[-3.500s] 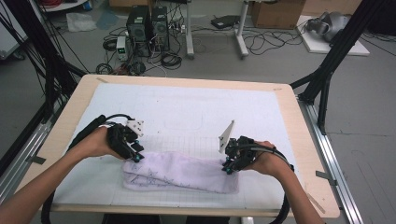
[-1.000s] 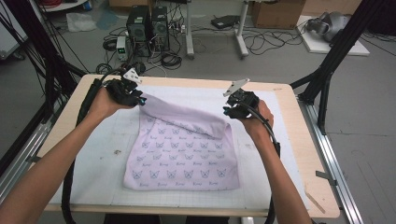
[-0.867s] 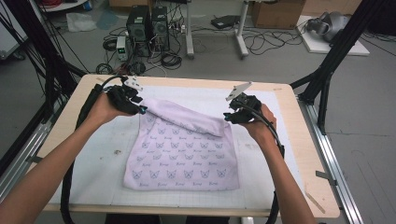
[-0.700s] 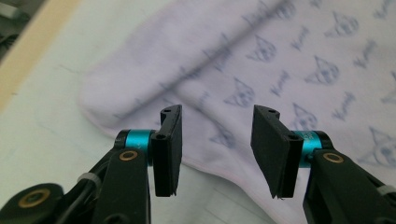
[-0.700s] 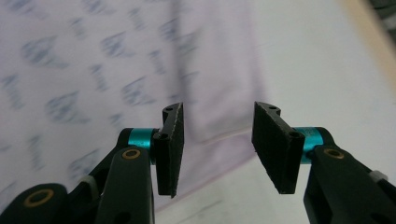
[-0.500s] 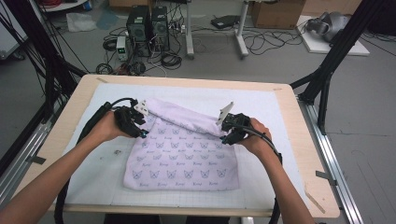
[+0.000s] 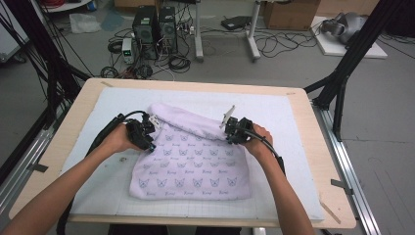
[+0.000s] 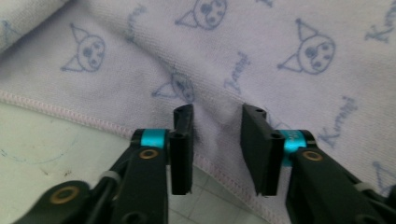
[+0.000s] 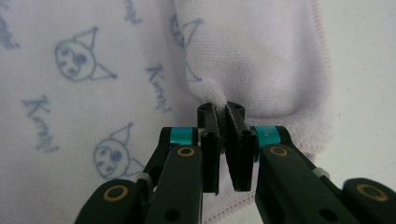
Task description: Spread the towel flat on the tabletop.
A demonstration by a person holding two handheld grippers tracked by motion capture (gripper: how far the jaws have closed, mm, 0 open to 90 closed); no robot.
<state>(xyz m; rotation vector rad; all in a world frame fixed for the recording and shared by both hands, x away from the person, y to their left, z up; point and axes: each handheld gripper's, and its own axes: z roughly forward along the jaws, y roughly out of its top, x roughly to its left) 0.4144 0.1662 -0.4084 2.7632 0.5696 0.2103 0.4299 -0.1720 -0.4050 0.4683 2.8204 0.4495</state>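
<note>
Lying flat on counter (image 7: 313,147): lilac towel (image 7: 195,169), far edge folded over. Right claw (image 9: 222,119) clamped on folded edge. Left claw (image 8: 217,140) closing, jaws apart, towel hem between.

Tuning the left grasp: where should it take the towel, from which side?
Take the towel at its stitched hem, coming level from the bare mat side. There the edge is a single thin layer lying flat, so one jaw can slip under. The left gripper already straddles that hem; the right gripper pinches the folded top.
</note>
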